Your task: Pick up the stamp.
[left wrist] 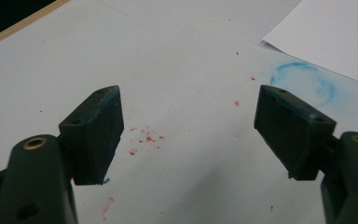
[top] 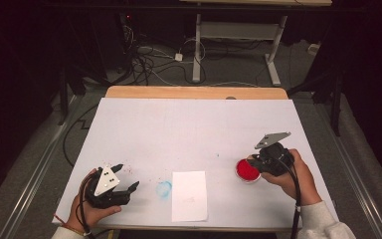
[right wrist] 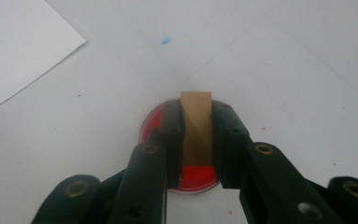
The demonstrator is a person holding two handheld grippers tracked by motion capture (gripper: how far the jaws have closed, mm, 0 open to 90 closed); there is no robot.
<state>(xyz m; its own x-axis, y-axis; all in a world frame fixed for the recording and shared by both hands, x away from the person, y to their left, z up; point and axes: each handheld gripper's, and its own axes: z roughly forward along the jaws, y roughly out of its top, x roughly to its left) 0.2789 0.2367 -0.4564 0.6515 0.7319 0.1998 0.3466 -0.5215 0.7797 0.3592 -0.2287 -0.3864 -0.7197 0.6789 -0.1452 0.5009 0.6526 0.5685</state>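
- The left gripper (top: 128,176) sits near the worktop's front left corner, jaws wide apart.
- The right gripper (right wrist: 196,122) squeezes a small tan wooden block (right wrist: 196,128) over a round red ink pad (top: 246,170).
- A white paper sheet (top: 189,195) lies by the front edge.

Left hand (top: 87,211) low at near left of table, wrapped around left gripper (top: 127,176); jaws spread wide apart, nothing between them, tips aimed right and slightly away, grey plate on top tilted

Right hand (top: 298,174) at near right, sleeve at wrist, gripping right gripper (top: 251,160) from behind; jaws drawn close together, clamped on either side of thin tan block (right wrist: 196,128), pointing left and down
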